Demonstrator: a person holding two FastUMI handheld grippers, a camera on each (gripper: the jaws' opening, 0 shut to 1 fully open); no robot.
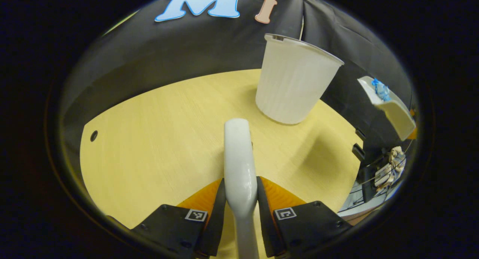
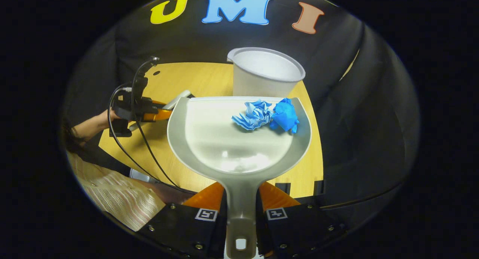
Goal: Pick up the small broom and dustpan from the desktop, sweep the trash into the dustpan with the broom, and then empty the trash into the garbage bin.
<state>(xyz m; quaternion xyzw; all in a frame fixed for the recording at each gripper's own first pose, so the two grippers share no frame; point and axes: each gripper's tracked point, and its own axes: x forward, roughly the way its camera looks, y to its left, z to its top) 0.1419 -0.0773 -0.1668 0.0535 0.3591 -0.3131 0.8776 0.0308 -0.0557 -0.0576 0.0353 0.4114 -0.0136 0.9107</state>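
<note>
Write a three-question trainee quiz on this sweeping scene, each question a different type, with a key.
1. True or false: the blue trash already lies in the dustpan.
2. What does the left tool grip?
A. the broom handle
B. the bin rim
C. a paper wad
3. Fill in: the white garbage bin stands on the ____ beyond the dustpan's front edge, which the right tool holds by its handle.

Key: 1 true; 2 A; 3 desktop.
</note>
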